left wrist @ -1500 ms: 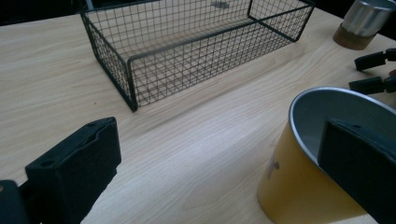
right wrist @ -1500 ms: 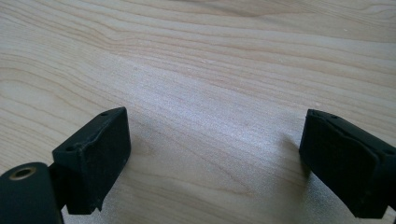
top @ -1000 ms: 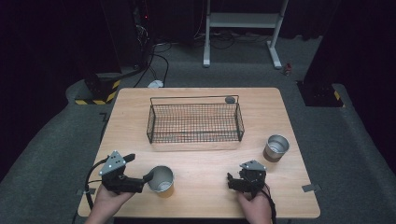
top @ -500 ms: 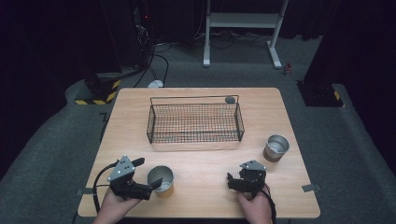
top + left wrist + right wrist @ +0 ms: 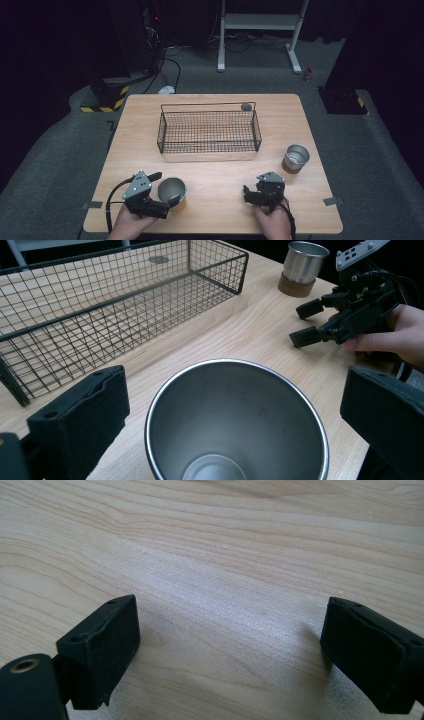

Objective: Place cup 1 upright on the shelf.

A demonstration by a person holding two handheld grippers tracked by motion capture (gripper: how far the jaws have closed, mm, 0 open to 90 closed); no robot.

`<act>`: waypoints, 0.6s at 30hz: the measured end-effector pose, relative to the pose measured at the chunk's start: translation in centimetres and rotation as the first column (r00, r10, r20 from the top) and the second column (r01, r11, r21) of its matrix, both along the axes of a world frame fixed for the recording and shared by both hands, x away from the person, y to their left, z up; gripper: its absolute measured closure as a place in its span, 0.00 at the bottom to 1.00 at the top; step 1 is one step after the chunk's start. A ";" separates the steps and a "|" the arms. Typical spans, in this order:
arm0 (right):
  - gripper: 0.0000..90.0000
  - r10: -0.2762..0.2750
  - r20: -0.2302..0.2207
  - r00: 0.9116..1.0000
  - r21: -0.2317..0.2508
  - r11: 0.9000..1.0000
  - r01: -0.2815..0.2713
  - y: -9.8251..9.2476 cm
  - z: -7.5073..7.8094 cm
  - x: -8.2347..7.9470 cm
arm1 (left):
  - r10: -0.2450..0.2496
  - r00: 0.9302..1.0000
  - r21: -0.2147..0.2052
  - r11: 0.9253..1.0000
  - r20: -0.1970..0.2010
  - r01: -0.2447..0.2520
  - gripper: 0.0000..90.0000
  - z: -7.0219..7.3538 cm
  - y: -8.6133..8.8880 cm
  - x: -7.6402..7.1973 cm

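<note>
The shiny steel cup (image 5: pixel 235 422) stands upright at 12 o'clock between the left gripper (image 5: pixel 167 200)'s wide-open jaws, not yet gripped.

The right tool (image 5: pixel 230 655) hangs with its two black jaws spread wide over the bare, pale, wood-grained desk (image 5: pixel 215 555).

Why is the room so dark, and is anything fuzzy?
In the high view light falls on the table while the floor beyond stays black. In the left gripper view the cup is sharp and shiny. In the right gripper view the close black pads look soft, with shadows beside them.
</note>
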State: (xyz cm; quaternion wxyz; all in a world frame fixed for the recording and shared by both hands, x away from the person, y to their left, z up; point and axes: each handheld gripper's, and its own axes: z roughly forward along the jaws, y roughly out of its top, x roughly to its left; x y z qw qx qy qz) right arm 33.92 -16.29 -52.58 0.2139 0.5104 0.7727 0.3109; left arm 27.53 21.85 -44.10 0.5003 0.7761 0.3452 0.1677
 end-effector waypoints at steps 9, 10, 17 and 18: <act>0.10 -0.002 -0.001 1.000 0.001 1.000 0.002 0.0 0.0 0.0 | -0.009 1.000 0.017 1.000 0.003 0.009 0.00 -0.5 -0.3 0.0; 0.10 0.000 0.000 1.000 0.000 1.000 0.000 0.0 0.0 0.0 | -0.009 1.000 0.017 1.000 0.003 0.009 0.00 -0.6 -0.4 0.0; 0.10 -0.001 -0.001 1.000 0.001 1.000 0.001 0.0 0.0 0.0 | -0.013 1.000 0.033 0.999 0.008 0.013 0.00 -1.0 -0.6 -0.1; 0.10 -0.001 -0.001 1.000 0.001 1.000 0.001 0.0 0.0 0.0 | -0.011 1.000 0.036 0.999 0.011 0.011 0.00 -1.0 -0.6 -0.2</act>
